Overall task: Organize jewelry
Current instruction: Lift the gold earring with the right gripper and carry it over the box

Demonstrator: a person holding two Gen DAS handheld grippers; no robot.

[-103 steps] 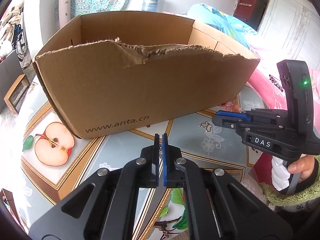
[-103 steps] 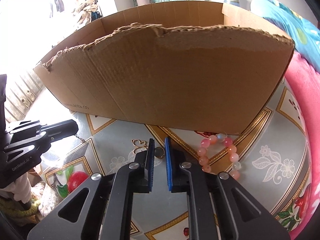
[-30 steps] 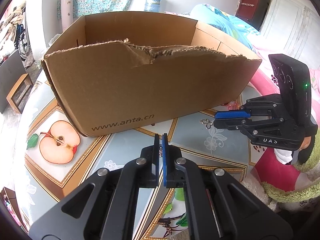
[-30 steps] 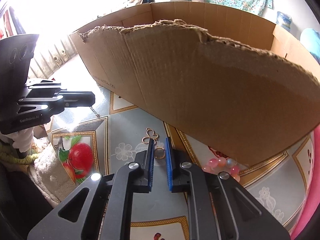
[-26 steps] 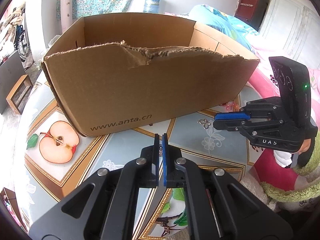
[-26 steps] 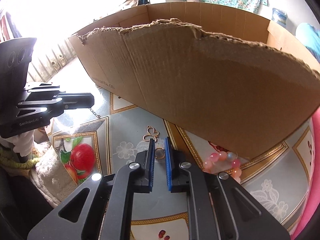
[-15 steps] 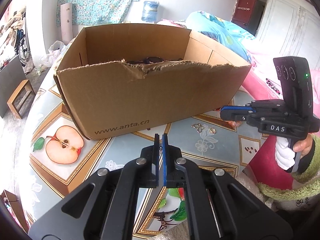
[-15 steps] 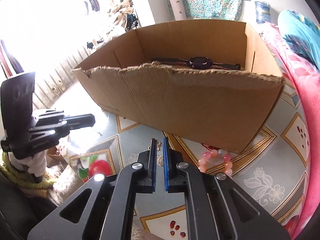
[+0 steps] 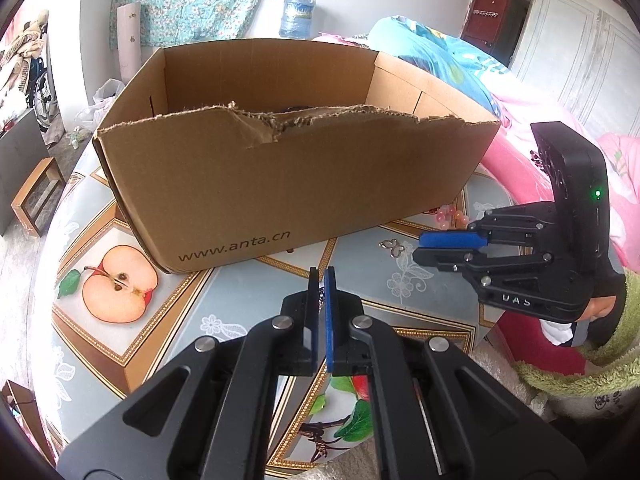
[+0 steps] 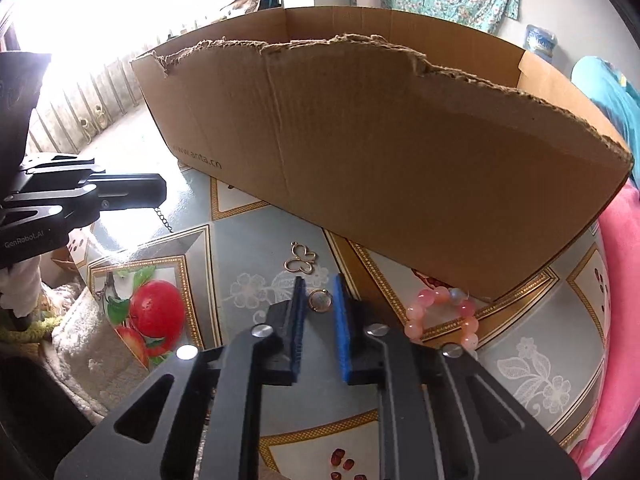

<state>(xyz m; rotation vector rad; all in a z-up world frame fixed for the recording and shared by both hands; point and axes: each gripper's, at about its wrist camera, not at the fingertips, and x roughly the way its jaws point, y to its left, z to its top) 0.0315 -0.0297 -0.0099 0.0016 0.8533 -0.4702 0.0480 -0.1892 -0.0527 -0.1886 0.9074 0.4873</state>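
Left wrist view: my left tongs (image 9: 321,280) pinch a thin chain, held above the fruit-print surface (image 9: 248,304). Torn cardboard box (image 9: 288,184) stands ahead. My right tongs (image 9: 448,246) hover beside it, near a butterfly pendant (image 9: 391,245).

Right wrist view: my right tongs (image 10: 319,300) are spread around a gold ring (image 10: 319,301) lying on the surface. Pink bead bracelet (image 10: 444,314) just right, touching the box foot. Chain (image 10: 163,218) dangles from my left tongs.

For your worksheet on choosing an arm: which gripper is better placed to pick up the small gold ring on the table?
The right gripper: it is open and the ring lies between its fingers. The left gripper is shut on a chain, well off to the side.
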